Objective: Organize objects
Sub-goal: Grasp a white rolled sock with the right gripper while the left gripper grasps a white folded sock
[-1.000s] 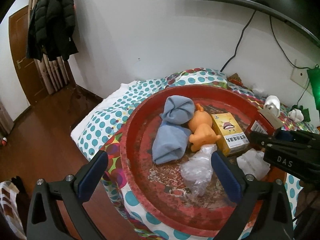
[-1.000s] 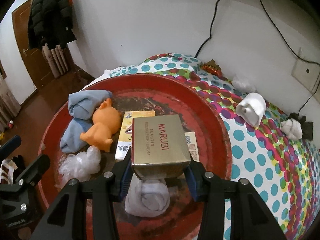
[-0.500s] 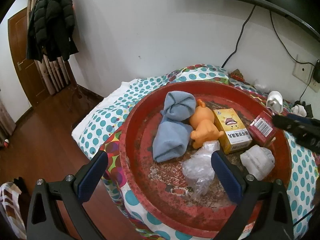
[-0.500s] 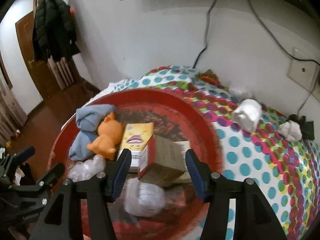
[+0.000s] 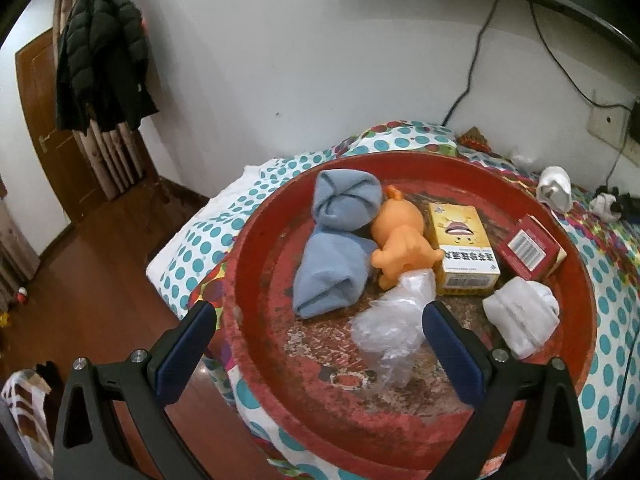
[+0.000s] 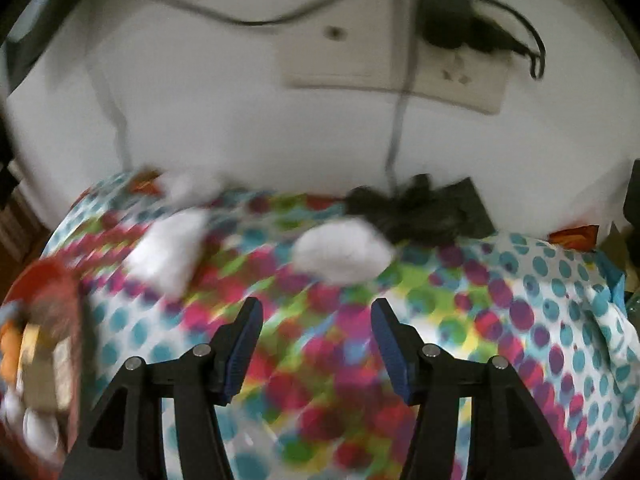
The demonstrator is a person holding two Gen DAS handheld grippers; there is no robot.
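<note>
Round chipped red tray (image 5: 256, 280), crinkled plastic bag (image 5: 394, 330)

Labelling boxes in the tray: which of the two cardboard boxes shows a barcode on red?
The red-and-tan cardboard box near the red round tray's right rim, beside the yellow cartoon-face box, whose barcode sits on a white end.

The round red tray (image 5: 256, 264) has a worn, rough floor with flaking paint, and the soft matt blue cloth bundle (image 5: 336, 240) lies on it beside a smooth, rubbery-looking orange toy (image 5: 400, 240) and a crinkled, glossy clear plastic bag (image 5: 390, 326). The yellow box (image 5: 464, 250) and red box (image 5: 530, 242) look like printed cardboard, and the white rolled cloth (image 5: 520, 316) looks soft and ribbed. The polka-dot tablecloth (image 6: 540, 300) is matt fabric, the floor (image 5: 80, 280) glossy brown wood.
</note>
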